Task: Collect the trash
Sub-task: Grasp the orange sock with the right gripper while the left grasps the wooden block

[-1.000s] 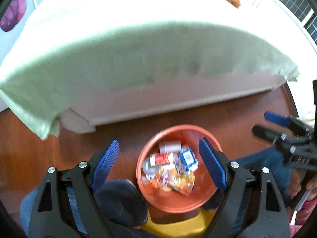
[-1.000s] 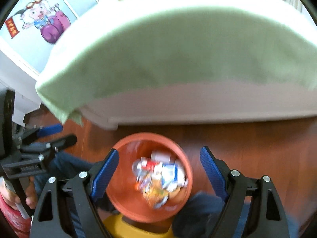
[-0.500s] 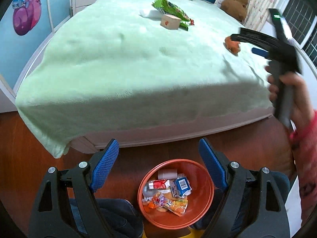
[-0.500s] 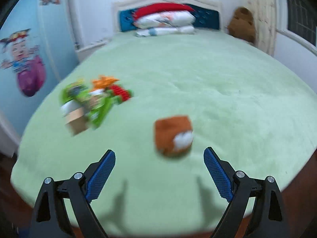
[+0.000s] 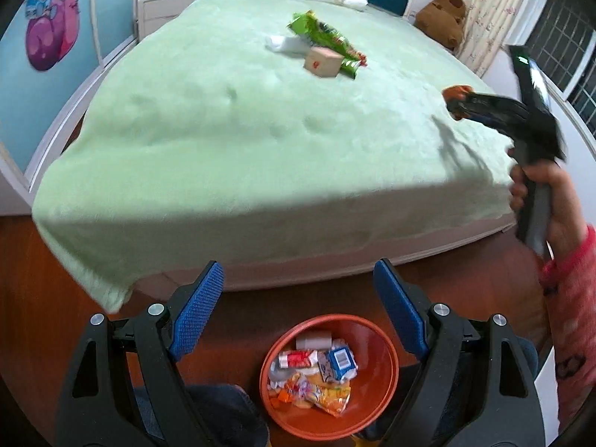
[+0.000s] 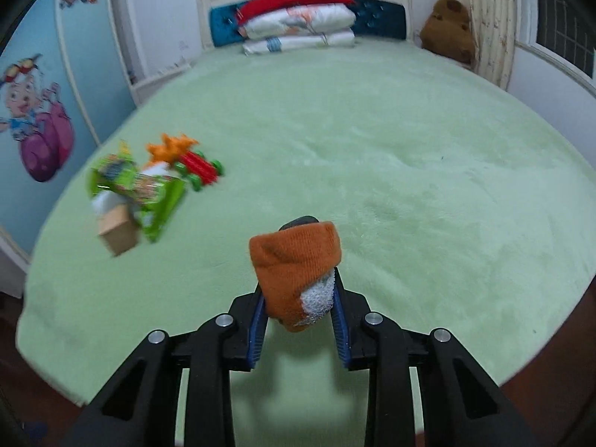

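Nearest in the left wrist view, the left gripper is being held with its blue fingers spread wide apart and nothing caught between them. Right below that gap, an orange bin is sitting on the reddish wood floor, already loaded with wrappers and small cartons. Dark trouser legs are being seen on either side of the bin at the bottom edge.

Over on the right wrist view, the right gripper has just been closing, and its fingers are now being clenched on an orange sock with a white fuzzy patch. The sock is being pinched from both sides and is sticking up past the fingertips, above the near part of the green bed. From the left wrist view the same gripper is being seen off to the right over the bed's edge, gripped by a hand in a red patterned sleeve.

Further out on the blanket, a little pile is lying together: a green snack bag, a small cardboard box just beside it, something white partly tucked under, and an orange and red toy behind. It's all a bit blurred there.

At the far end, folded bedding is being stacked against the headboard, and a brown teddy bear is propped in the right corner.
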The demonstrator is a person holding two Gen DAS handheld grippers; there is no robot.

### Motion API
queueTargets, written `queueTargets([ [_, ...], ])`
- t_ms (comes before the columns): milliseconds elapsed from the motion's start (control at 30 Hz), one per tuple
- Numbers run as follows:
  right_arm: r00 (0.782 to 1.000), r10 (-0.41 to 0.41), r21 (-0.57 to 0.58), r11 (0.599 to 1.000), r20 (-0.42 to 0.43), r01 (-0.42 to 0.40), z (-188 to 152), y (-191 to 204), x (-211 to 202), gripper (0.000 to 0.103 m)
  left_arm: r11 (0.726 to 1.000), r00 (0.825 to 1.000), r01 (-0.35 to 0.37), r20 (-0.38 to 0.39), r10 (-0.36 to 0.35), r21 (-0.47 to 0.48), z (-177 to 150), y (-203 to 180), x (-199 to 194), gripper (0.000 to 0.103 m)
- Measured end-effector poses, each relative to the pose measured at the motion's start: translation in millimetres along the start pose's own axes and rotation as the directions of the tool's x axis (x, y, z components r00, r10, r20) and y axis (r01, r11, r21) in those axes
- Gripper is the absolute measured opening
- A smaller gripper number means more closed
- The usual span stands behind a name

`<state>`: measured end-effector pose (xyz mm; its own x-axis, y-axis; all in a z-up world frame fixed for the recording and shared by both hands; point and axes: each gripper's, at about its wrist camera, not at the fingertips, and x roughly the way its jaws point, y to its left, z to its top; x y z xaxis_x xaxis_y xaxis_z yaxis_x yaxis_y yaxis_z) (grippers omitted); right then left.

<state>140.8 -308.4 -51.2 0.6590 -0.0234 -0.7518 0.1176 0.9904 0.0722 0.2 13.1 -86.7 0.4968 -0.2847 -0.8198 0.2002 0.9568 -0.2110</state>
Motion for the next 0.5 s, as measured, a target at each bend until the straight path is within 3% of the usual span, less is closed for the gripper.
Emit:
queueTargets([
  [267,0.986,0.123,-0.075,0.990,0.111,-0.115,-51,10,-91,0.030,0.997,0.992,0.037,0.117,-0.045,0.063,69,-13,27,0.081],
  [400,0.975,0.181,-0.101,0.980,0.127,-0.169,-76,16,-122,0.030,0.981,0.990,-0.046,0.141,0.019,0.186,110,-27,62,0.081],
  [500,0.968,0.210,-0.120,0.974,0.141,-0.193,-94,22,-142,0.030,0.975,0.992,-0.063,0.119,0.038,0.211,133,-29,88,0.081],
])
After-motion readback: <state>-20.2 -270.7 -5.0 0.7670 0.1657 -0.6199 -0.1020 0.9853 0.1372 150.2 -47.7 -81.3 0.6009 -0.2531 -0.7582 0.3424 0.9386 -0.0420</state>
